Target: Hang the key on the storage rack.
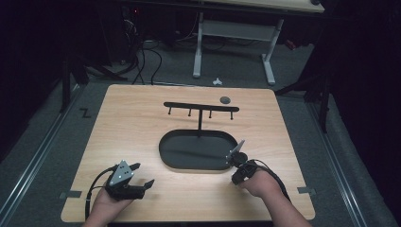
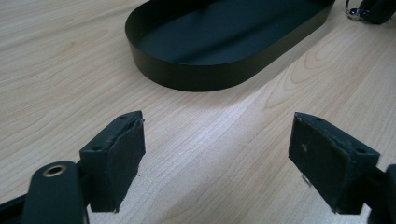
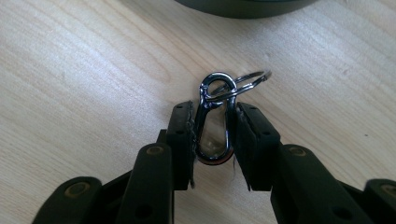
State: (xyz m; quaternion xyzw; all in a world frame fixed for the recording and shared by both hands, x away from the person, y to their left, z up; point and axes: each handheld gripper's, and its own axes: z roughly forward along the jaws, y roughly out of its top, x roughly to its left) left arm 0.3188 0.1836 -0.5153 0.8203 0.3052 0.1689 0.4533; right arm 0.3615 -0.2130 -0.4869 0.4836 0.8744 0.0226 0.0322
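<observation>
Right hand-held gripper (image 3: pixel 212 135) pinches the carabiner (image 3: pixel 213 122) lengthwise, key ring (image 3: pixel 247 81) leading; the hook rack (image 1: pixel 201 108) stands ahead, beyond the tray (image 1: pixel 198 163).

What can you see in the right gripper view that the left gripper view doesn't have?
Right gripper view: a shiny carabiner clip with a key ring, between the right gripper and its black fingers. Left gripper view: the left gripper, wide open with nothing inside, and the inside of the black oval tray. Both: the wooden table and the tray's wall.
</observation>
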